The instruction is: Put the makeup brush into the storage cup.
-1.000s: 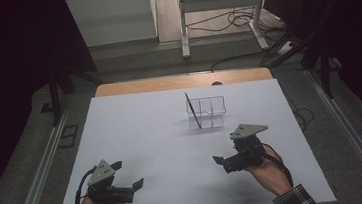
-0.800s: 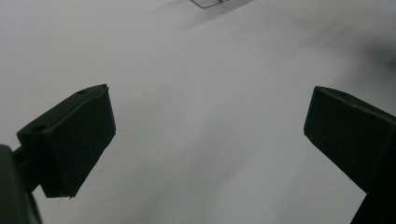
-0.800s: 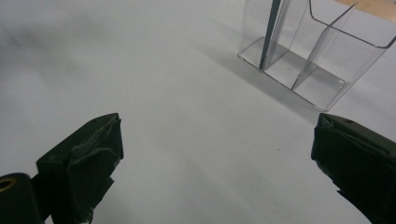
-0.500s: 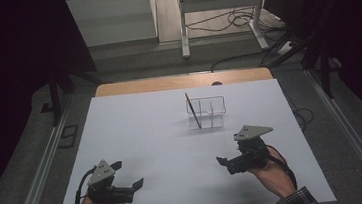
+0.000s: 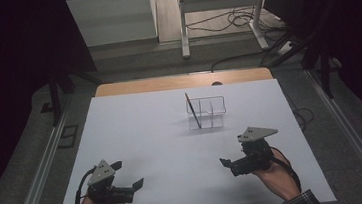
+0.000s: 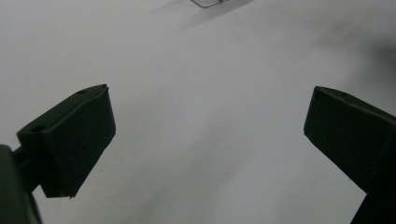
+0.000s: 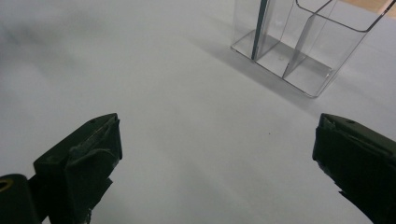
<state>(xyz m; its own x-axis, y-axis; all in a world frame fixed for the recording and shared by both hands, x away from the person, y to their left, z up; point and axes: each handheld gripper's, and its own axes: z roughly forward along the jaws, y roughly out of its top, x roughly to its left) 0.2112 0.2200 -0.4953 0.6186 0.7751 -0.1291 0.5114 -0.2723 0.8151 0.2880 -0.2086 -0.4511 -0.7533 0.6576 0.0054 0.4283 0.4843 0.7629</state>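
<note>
A clear acrylic organizer (image 5: pixel 210 112) with compartments stands on the white table (image 5: pixel 152 135), right of centre toward the far side. A thin dark pen (image 5: pixel 193 111) leans in its left compartment. My left gripper (image 5: pixel 127 174) rests at the near left, open and holding nothing. My right gripper (image 5: pixel 232 157) is at the near right, open and holding nothing, well short of the organizer. In the right gripper view the jaws stand wide apart (image 7: pixel 215 149), with the organizer (image 7: pixel 303 46) and pen (image 7: pixel 259 28) ahead. The left gripper (image 6: pixel 205 126) faces bare table, with the organizer's corner (image 6: pixel 208 2) at the top edge.
A wooden strip (image 5: pixel 182 82) runs along the table's far edge. Beyond it stand a metal frame (image 5: pixel 220 8) and loose cables (image 5: pixel 232 24) on the floor. Metal rails (image 5: pixel 40 171) flank the table on both sides.
My right gripper has drawn back a little toward the near edge and to the right. The left gripper, organizer and pen have not moved.
</note>
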